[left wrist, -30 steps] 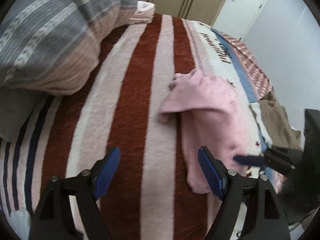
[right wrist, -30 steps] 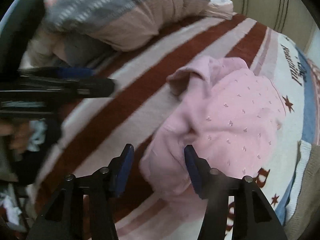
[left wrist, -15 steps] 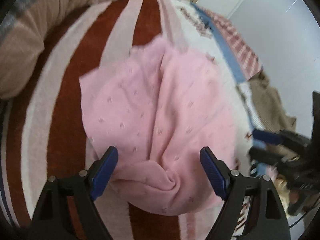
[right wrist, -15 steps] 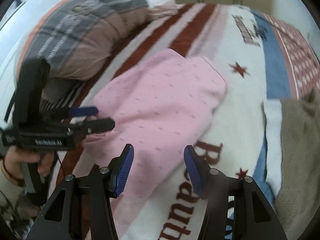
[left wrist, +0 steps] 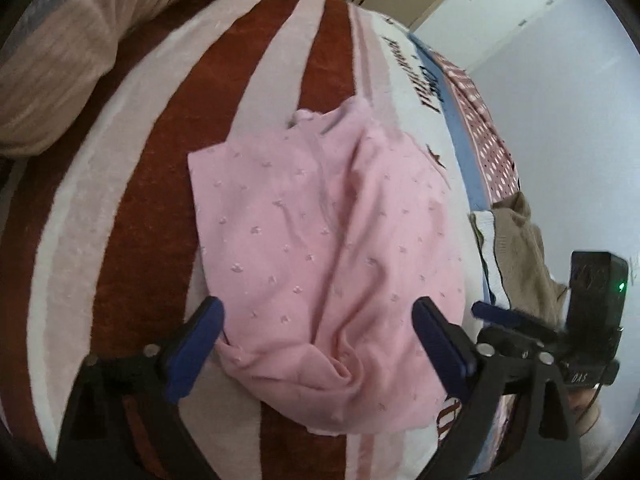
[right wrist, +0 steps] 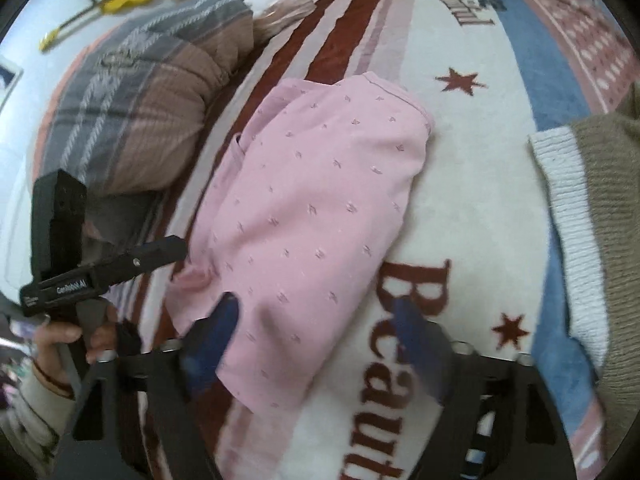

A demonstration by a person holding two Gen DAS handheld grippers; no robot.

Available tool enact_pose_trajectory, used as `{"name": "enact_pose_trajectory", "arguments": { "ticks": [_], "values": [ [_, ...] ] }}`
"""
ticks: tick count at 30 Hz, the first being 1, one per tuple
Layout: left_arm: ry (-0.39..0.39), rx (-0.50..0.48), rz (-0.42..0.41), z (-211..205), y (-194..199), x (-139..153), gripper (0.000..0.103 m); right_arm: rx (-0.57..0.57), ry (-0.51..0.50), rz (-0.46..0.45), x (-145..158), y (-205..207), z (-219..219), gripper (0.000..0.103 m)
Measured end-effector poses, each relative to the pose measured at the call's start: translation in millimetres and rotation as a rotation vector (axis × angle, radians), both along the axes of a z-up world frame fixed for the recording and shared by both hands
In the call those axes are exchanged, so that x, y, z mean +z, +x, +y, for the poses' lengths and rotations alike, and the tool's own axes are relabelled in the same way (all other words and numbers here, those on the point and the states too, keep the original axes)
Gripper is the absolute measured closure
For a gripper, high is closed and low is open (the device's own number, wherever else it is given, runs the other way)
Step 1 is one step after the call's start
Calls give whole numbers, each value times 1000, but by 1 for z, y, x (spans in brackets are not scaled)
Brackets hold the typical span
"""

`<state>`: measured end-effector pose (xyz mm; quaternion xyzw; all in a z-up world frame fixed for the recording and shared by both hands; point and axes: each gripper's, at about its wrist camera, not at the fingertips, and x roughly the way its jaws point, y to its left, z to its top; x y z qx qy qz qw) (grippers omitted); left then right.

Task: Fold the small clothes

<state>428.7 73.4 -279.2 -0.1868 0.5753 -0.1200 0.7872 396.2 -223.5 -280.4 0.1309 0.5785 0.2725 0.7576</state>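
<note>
A: Lying where, the small pink dotted knit garment point(left wrist: 324, 248)?

B: On the striped red, pink and white fleece blanket point(left wrist: 132, 208), across the border between the red stripes and the white printed part. Already doubled over, with a bunched near corner. Long axis running away from both cameras, slightly slanted toward the grey and pink striped quilt point(right wrist: 132, 92).

A: And the left gripper point(left wrist: 316, 344)?

B: Jaws opening, now wide. Straddling the near bunched end of the pink garment, blue pads point(left wrist: 196, 344) at each side, not pressing the cloth. Holding nothing.

A: The right gripper point(right wrist: 316, 344)?

B: Also opening, blurred from motion. Left pad over the near edge of the garment, right pad over the white blanket with the red letters. No grip visible, cloth lying free.

A: Nearer to the next fold, which one?

B: Judging only: left one, centred on the near short end; right one beside the long right edge. Probably a fold along the long axis, near end carried to the far end. Care needed with the bunched corner, likely to drag unevenly.

A: Anything else close by?

B: A beige knit garment with white ribbed hem point(right wrist: 592, 216), at the right, apart from the pink one.
</note>
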Motion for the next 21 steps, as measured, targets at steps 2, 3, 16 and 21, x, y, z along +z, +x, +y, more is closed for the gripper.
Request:
{"name": "enact_pose_trajectory", "arguments": {
  "ticks": [2,3,16,21],
  "values": [
    [-19,-7,52,2,7,-14,9,-5,25,48,-10,5,6,22],
    [-25,-14,71,1,9,-20,9,-4,32,68,-16,7,9,22],
    [-232,-75,116,-40,17,-51,20,20,133,135,-46,14,36,30],
    [-239,-105,124,-33,16,-45,21,51,150,119,-42,13,34,46]
  ]
}}
